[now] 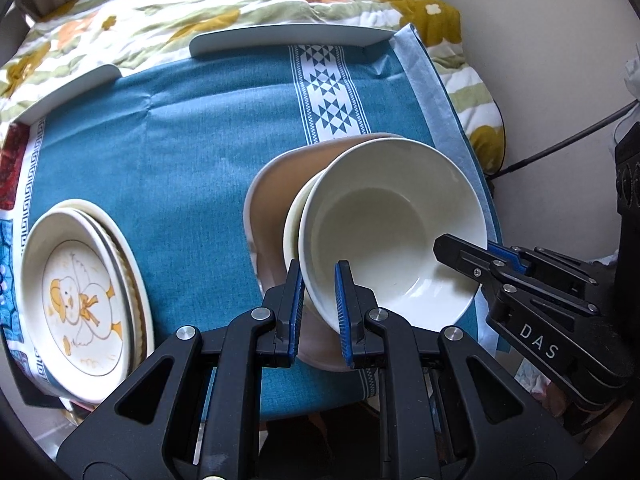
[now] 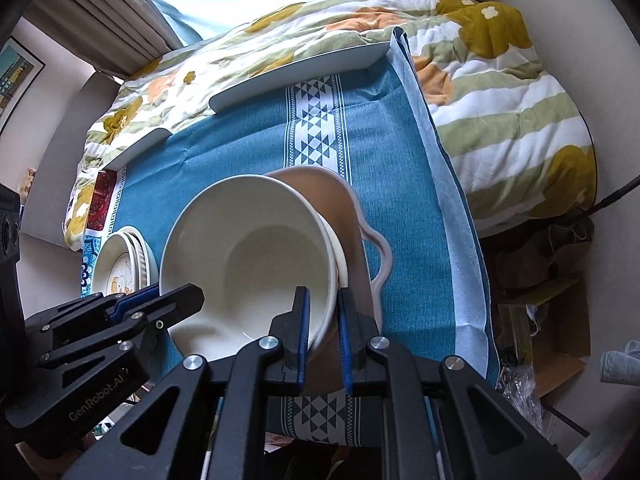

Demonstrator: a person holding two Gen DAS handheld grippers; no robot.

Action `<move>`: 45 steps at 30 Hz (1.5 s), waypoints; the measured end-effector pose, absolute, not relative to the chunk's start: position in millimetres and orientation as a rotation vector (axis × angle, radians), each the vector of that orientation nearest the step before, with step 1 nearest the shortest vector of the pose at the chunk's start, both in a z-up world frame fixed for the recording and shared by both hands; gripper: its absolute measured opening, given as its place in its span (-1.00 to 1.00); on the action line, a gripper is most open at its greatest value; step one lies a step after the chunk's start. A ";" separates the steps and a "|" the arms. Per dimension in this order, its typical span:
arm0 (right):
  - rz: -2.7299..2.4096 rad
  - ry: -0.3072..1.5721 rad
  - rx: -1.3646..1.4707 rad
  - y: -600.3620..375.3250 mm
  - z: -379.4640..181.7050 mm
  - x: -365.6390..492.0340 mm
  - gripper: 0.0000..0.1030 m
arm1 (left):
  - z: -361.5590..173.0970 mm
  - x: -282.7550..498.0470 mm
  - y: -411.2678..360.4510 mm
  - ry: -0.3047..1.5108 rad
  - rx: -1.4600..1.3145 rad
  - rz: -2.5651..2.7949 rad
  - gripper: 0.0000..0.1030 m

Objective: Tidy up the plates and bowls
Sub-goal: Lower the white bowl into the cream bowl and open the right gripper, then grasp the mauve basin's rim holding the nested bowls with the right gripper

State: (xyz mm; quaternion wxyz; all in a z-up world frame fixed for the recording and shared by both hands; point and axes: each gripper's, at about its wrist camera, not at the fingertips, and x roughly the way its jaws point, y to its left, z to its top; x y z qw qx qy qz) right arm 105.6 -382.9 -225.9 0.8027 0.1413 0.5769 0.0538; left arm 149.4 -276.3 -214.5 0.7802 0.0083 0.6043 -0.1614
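Observation:
A cream bowl (image 1: 384,224) sits tilted inside another cream bowl (image 1: 291,224), both in a tan scalloped dish (image 1: 276,192) on the blue cloth. My left gripper (image 1: 319,296) is shut on the top bowl's near rim. My right gripper (image 2: 323,320) is shut on the same bowl's (image 2: 248,256) opposite rim; it also shows in the left wrist view (image 1: 476,256). The left gripper shows in the right wrist view (image 2: 160,300). A stack of plates, the top one with a duck picture (image 1: 80,304), lies at the left and also shows in the right wrist view (image 2: 120,260).
The blue patterned cloth (image 1: 180,152) covers a small table with white raised rails (image 1: 288,38) at its far edge. A floral quilt (image 2: 500,92) lies behind and to the right. Cables and clutter (image 2: 540,300) are on the floor at the right.

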 end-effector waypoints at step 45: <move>0.257 1.155 -0.218 -395.4 -166.9 94.2 0.99 | -166.2 110.2 -222.3 1.128 0.132 -0.311 0.96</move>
